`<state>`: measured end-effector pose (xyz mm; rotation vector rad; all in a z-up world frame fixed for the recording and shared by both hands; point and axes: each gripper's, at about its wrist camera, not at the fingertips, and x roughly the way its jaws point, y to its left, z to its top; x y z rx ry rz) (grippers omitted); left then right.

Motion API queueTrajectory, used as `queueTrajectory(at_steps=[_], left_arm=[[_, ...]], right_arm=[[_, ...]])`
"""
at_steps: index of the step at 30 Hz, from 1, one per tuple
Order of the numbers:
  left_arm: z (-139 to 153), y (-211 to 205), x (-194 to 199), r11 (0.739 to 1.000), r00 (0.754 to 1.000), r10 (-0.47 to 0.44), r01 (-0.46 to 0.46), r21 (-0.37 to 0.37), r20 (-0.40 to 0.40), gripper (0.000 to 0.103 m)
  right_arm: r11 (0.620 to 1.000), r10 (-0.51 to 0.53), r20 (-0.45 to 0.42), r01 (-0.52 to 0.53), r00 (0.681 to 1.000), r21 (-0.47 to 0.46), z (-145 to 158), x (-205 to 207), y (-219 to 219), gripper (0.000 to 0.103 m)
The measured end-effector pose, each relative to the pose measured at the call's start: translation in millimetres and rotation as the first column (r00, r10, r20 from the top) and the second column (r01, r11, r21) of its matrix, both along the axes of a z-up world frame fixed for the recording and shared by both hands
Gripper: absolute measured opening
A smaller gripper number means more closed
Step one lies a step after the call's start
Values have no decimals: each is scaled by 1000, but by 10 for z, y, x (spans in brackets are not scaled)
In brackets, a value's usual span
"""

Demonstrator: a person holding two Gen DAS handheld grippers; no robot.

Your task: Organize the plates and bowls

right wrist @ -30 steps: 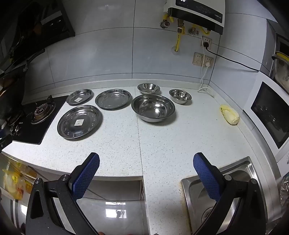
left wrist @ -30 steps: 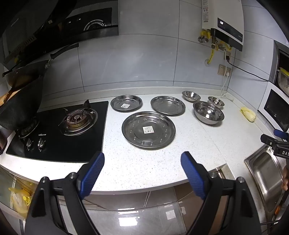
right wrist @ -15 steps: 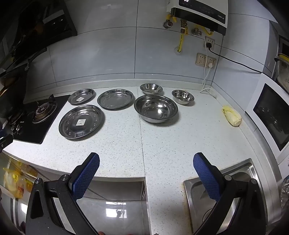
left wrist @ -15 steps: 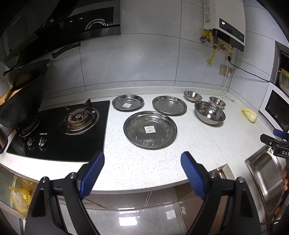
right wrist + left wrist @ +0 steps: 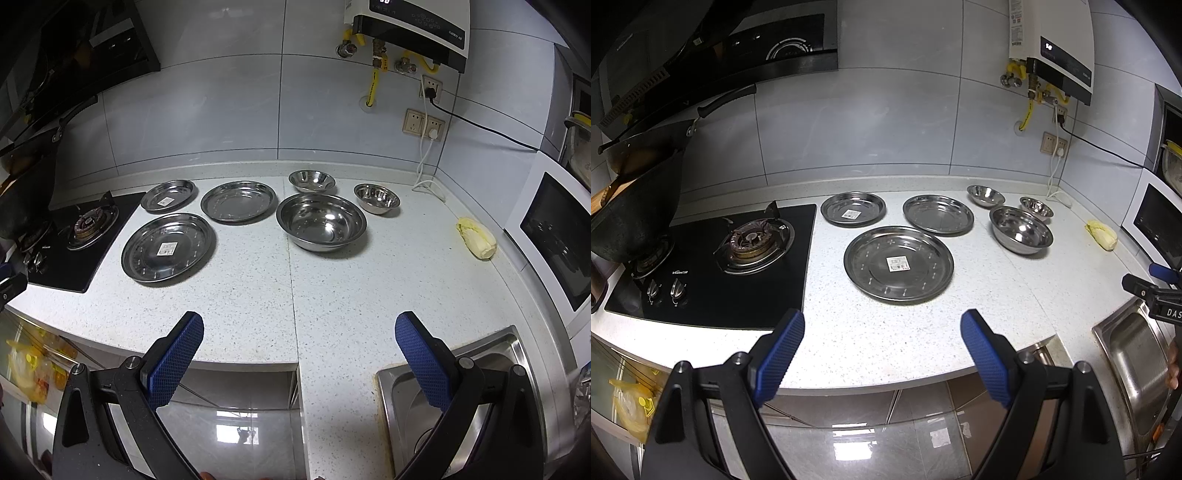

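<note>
Three steel plates lie on the white counter: a large plate (image 5: 898, 264) (image 5: 168, 247) in front, a medium plate (image 5: 938, 214) (image 5: 239, 200) behind it, and a small plate (image 5: 853, 208) (image 5: 168, 195) near the stove. To their right stand a large bowl (image 5: 1021, 229) (image 5: 321, 222) and two small bowls (image 5: 986, 194) (image 5: 1036, 206) (image 5: 311, 180) (image 5: 376, 198). My left gripper (image 5: 882, 328) is open, held over the counter's front edge, short of the large plate. My right gripper (image 5: 299, 328) is open too, back from the large bowl. Both hold nothing.
A black gas stove (image 5: 713, 258) with a dark wok (image 5: 631, 214) sits at the left. A steel sink (image 5: 443, 387) lies at the front right. A yellowish cabbage (image 5: 476, 242) rests near a white microwave (image 5: 554, 236). A water heater (image 5: 410, 26) and sockets hang on the tiled wall.
Both views have tilted and crept slightly, the dishes sitting a little lower in frame and a bit closer. Both grippers stay open; no dish has moved.
</note>
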<state>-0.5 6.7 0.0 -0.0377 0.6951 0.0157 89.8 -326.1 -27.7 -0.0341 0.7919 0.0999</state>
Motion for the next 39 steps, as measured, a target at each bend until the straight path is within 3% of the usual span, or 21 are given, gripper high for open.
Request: queueTrajectory(at_steps=[39], left_arm=[[-70, -77, 109, 999, 999, 32, -32, 11, -23, 86]], right_arm=[[999, 41, -2, -41, 999, 18, -79, 145, -100, 102]])
